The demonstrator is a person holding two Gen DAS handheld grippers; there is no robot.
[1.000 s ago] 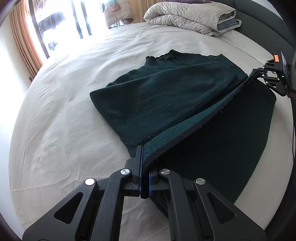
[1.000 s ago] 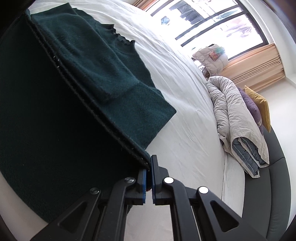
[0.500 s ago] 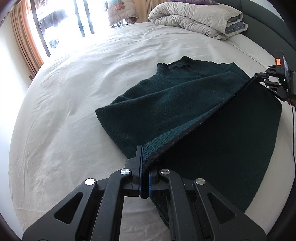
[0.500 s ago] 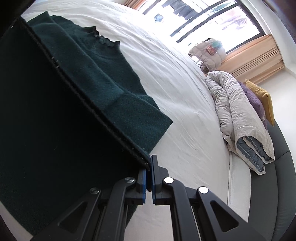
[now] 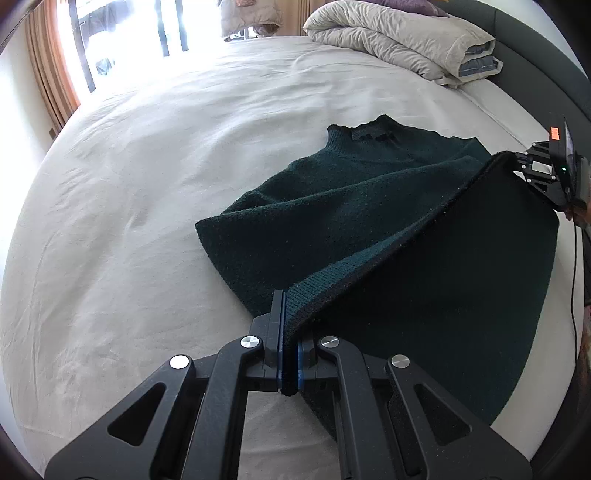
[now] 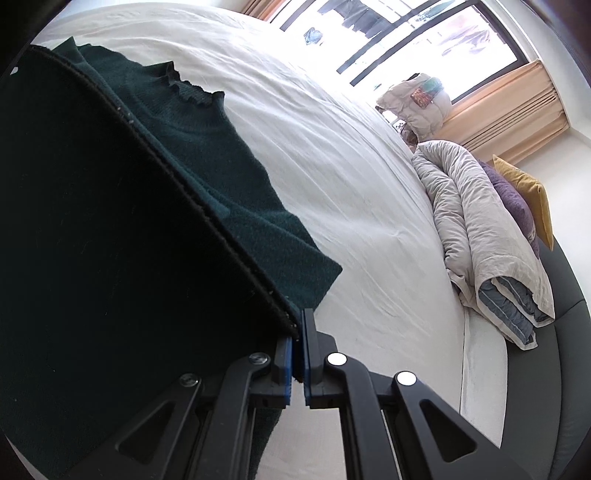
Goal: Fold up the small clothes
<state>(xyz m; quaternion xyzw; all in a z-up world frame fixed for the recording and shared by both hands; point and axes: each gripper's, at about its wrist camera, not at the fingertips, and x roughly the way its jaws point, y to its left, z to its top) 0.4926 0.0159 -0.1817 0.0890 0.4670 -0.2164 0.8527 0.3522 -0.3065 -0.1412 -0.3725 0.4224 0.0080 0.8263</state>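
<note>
You are working in a home bedroom. A wide bed (image 5: pixel 155 192) with a white sheet fills both views, a folded duvet (image 6: pixel 476 229) lies at its far side with a purple pillow (image 6: pixel 513 195) and a yellow cushion (image 6: pixel 528 184), and a tall window (image 6: pixel 424 33) with orange curtains (image 6: pixel 509 107) lets daylight in.
</note>
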